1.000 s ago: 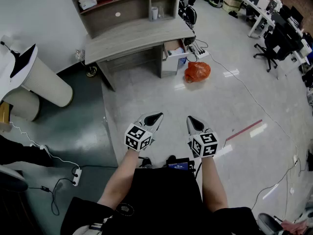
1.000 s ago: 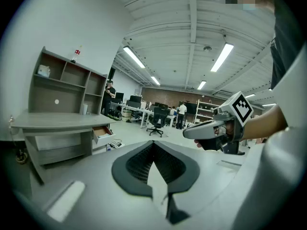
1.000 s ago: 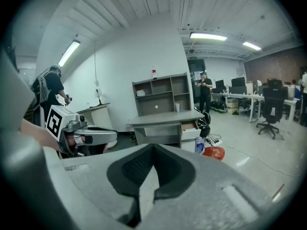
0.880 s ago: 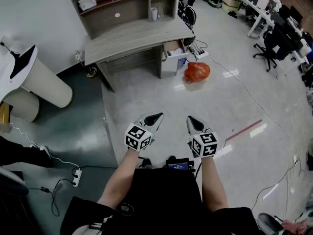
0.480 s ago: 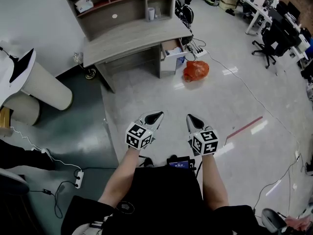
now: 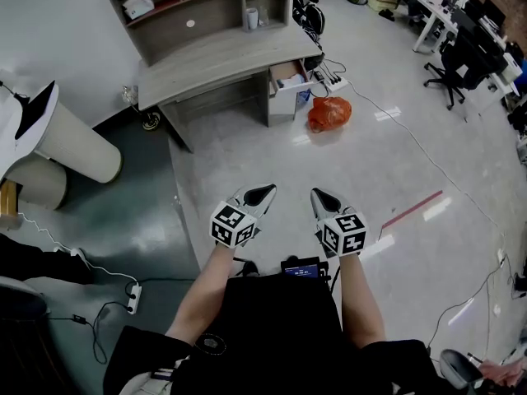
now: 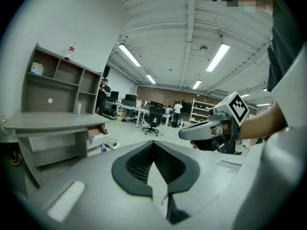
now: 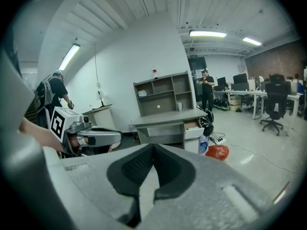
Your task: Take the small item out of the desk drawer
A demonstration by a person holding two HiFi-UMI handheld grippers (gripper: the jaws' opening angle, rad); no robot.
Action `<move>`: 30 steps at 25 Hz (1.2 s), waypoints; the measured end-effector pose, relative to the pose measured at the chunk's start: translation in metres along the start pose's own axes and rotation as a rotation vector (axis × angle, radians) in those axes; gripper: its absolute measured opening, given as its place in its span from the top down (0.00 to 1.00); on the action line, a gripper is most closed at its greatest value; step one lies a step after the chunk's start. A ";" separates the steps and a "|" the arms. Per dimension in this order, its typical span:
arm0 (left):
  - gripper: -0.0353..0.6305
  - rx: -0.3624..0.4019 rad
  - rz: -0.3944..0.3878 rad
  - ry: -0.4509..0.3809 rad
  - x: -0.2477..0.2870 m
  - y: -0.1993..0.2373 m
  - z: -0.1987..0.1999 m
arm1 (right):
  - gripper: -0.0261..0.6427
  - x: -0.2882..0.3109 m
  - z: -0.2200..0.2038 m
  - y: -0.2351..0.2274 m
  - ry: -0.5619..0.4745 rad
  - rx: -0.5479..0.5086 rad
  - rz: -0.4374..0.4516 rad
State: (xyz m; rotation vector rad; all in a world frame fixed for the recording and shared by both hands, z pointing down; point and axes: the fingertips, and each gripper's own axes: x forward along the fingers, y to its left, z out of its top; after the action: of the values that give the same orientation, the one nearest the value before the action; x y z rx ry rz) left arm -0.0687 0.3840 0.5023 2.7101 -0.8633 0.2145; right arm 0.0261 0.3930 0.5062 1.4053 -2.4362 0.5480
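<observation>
Grey plastic with dark pads, the left tool [image 6: 260,194] and the right tool [image 6: 322,199] are held side by side in front of the person, tips pointing toward the worktop [image 6: 222,60]. Each tool's own view shows its jaws pressed together with nothing between them, and neither tool touches anything. Both hang over the pale glossy floor [image 6: 272,151], well apart from the worktop.

The worktop is grey wood grain. Under its right end a drawer [image 6: 286,73] stands pulled open. What lies inside it is too small to tell. Along the worktop's rear edge stands a shelf unit [image 6: 198,25] with open compartments. A white box [image 6: 136,6] sits in the upper left compartment, and a pale cup [image 6: 252,19] stands near the right end.

An orange bag [image 6: 329,113] lies on the floor just beside the drawer, with a white power strip [image 6: 336,81] near it. A red strip [image 6: 412,210] marks the floor to the right of the tools. Beyond are office chairs [image 6: 445,72] and more desks. A large beige cylinder [image 6: 74,142] lies off the worktop's left end.
</observation>
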 end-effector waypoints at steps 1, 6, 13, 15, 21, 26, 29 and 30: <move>0.94 -0.006 0.010 -0.005 0.001 0.001 0.001 | 0.96 0.000 0.000 -0.001 -0.001 0.001 0.002; 0.94 -0.030 0.035 -0.015 0.005 0.002 0.003 | 0.96 -0.003 -0.002 -0.011 -0.001 0.011 0.011; 0.94 -0.022 0.054 0.000 0.018 -0.003 0.002 | 0.96 -0.006 -0.002 -0.031 -0.015 0.028 0.026; 0.94 -0.020 0.064 0.006 0.023 -0.005 0.002 | 0.96 -0.007 -0.002 -0.037 -0.016 0.029 0.034; 0.94 -0.008 0.098 0.023 0.032 -0.016 0.002 | 0.96 -0.017 -0.002 -0.057 -0.019 0.034 0.053; 0.94 -0.008 0.122 0.040 0.033 -0.015 -0.006 | 0.96 -0.017 -0.007 -0.066 -0.010 0.043 0.060; 0.94 -0.023 0.122 0.049 0.039 -0.008 -0.013 | 0.96 -0.011 -0.010 -0.072 -0.003 0.045 0.060; 0.94 -0.026 0.119 0.053 0.042 -0.006 -0.016 | 0.96 -0.009 -0.011 -0.075 -0.002 0.047 0.056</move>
State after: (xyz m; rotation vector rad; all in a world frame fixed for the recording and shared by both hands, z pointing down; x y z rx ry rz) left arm -0.0318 0.3707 0.5254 2.6191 -1.0051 0.2957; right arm 0.0963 0.3708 0.5256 1.3592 -2.4860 0.6211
